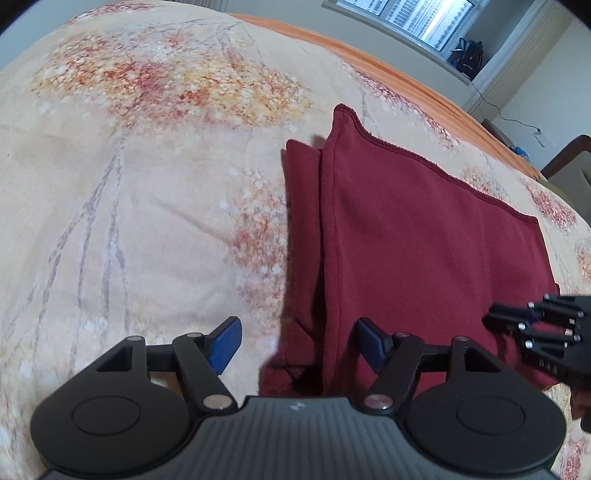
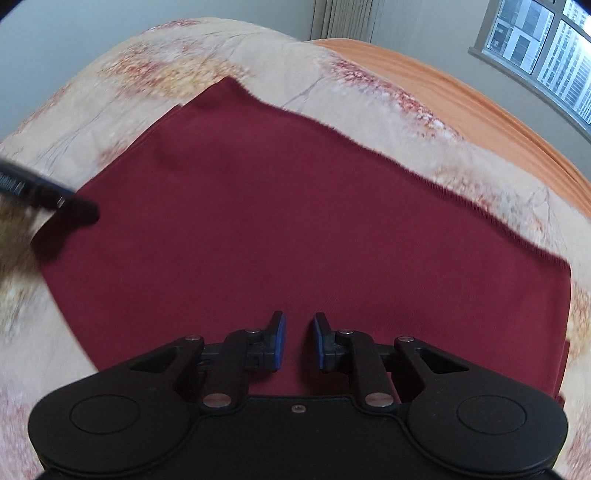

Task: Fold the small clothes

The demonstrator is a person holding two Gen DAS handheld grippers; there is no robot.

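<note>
A dark red garment (image 1: pixel 424 240) lies flat on the bed, with a narrower strip (image 1: pixel 301 221) showing from under its left side. My left gripper (image 1: pixel 299 343) is open over the garment's near left corner, one blue pad (image 1: pixel 225 343) above the bedspread and the other above the fabric. In the right wrist view the garment (image 2: pixel 295 203) fills the middle. My right gripper (image 2: pixel 300 339) stands narrow at its near edge, with red fabric filling the gap between the pads. That gripper (image 1: pixel 496 319) also shows at the garment's near right. The left gripper (image 2: pixel 85 212) is a dark blur at the left.
The floral beige bedspread (image 1: pixel 129 184) stretches far to the left and behind the garment. An orange sheet (image 1: pixel 369 62) borders its far side. A window (image 1: pixel 424 18) with a dark bag (image 1: pixel 469 55) on its sill and a chair (image 1: pixel 569 162) stand beyond the bed.
</note>
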